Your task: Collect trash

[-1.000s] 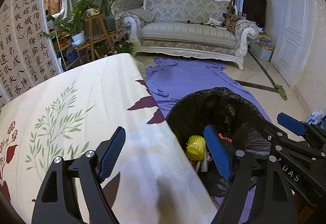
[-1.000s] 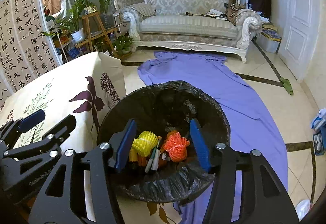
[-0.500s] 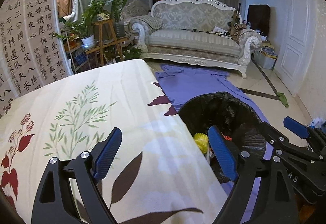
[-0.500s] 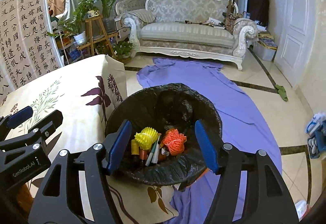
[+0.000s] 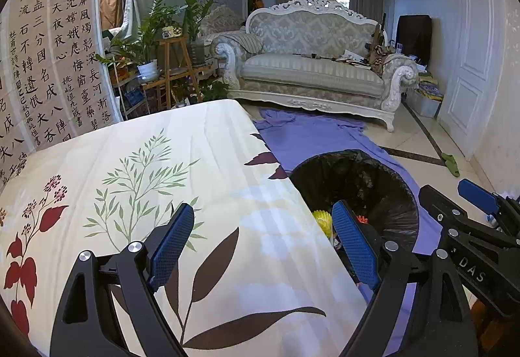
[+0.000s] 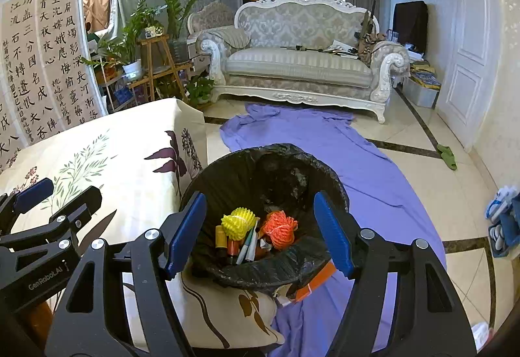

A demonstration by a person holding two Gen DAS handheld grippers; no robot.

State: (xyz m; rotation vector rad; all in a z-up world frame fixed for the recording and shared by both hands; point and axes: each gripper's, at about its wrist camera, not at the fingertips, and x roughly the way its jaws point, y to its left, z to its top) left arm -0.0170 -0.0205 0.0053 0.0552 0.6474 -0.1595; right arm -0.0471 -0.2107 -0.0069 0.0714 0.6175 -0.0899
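A sofa (image 6: 302,61) stands at twelve o'clock across the room, with a purple sheet (image 6: 367,168) spread on the floor before it. A table under a leaf-print cloth (image 5: 146,194) fills the nine o'clock side. The black-lined bin (image 6: 260,181) sits against the table's edge, holding a yellow net (image 6: 237,222), an orange net (image 6: 280,228) and pens (image 6: 248,245). The right gripper (image 6: 260,235) hangs over the bin, jaws apart and empty. The left gripper (image 5: 263,243) hangs over the tablecloth, jaws apart, nothing between them.

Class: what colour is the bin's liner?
Black; the liner shows best in the right wrist view.
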